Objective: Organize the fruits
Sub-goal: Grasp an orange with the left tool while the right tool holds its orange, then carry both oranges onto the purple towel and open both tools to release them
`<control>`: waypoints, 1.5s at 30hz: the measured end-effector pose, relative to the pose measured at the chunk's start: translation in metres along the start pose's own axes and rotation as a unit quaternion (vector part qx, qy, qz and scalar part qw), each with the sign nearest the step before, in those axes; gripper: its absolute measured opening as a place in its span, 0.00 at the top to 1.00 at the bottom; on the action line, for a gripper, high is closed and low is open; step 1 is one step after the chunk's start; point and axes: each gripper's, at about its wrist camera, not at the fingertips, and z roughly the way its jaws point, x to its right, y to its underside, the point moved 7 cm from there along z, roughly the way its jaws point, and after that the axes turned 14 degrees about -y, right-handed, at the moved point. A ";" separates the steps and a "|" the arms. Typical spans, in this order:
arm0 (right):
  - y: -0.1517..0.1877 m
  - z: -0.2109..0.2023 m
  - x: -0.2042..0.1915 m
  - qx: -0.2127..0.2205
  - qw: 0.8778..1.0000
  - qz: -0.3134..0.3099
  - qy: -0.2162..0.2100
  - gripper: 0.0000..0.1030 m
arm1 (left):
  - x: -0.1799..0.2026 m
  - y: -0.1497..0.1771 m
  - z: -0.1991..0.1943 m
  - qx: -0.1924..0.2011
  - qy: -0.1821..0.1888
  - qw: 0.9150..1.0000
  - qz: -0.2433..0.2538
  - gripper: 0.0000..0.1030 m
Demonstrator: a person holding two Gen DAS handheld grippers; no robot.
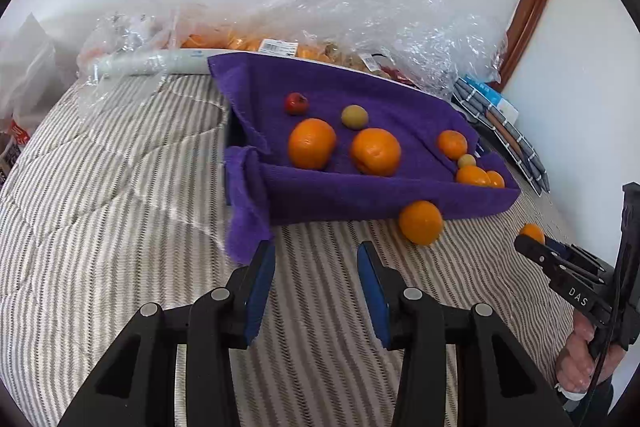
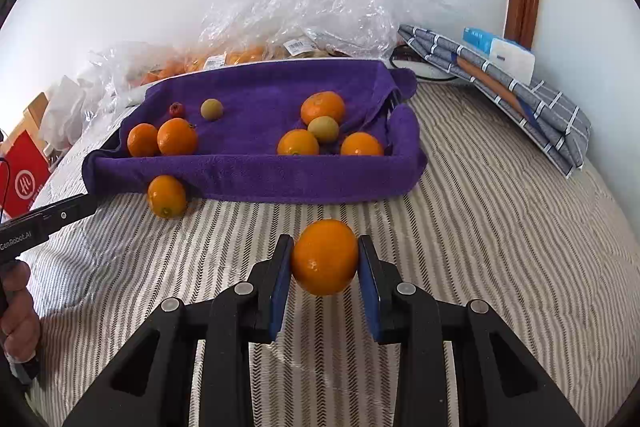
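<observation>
A tray lined with a purple towel [image 1: 320, 195] [image 2: 256, 175] sits on the striped bed. In it lie several oranges [image 1: 312, 143] [image 2: 178, 137], two small yellow-green fruits [image 1: 354, 116] [image 2: 323, 129] and a small red fruit [image 1: 296, 103] [image 2: 176, 109]. One orange [image 1: 421, 223] [image 2: 167, 195] lies on the bed against the tray's front wall. My right gripper [image 2: 325, 259] is shut on another orange [image 2: 324, 257] [image 1: 532, 233], held above the bed in front of the tray. My left gripper [image 1: 316, 259] is open and empty, near the tray's front left corner.
Clear plastic bags with packed fruit [image 1: 280, 27] [image 2: 304, 11] lie behind the tray by the white wall. A folded grey checked cloth with a blue-white box [image 2: 512, 83] [image 1: 500, 115] lies at the right. A red box [image 2: 24, 179] stands at the left.
</observation>
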 end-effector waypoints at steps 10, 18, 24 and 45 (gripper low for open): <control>-0.003 -0.018 0.018 0.011 1.000 -0.004 0.003 0.69 | 0.059 -0.005 0.002 -0.005 0.025 0.999 0.044 0.48; 0.000 -0.022 0.029 0.011 1.000 -0.002 0.004 0.69 | 0.082 -0.004 0.021 -0.030 0.011 0.998 0.057 0.47; 0.002 -0.017 0.034 0.006 1.000 -0.001 0.005 0.69 | 0.087 -0.007 0.033 -0.037 0.003 0.998 0.048 0.49; -0.014 -0.021 0.017 0.011 1.000 0.000 0.001 0.69 | 0.050 -0.014 0.003 -0.020 0.015 1.000 0.006 0.69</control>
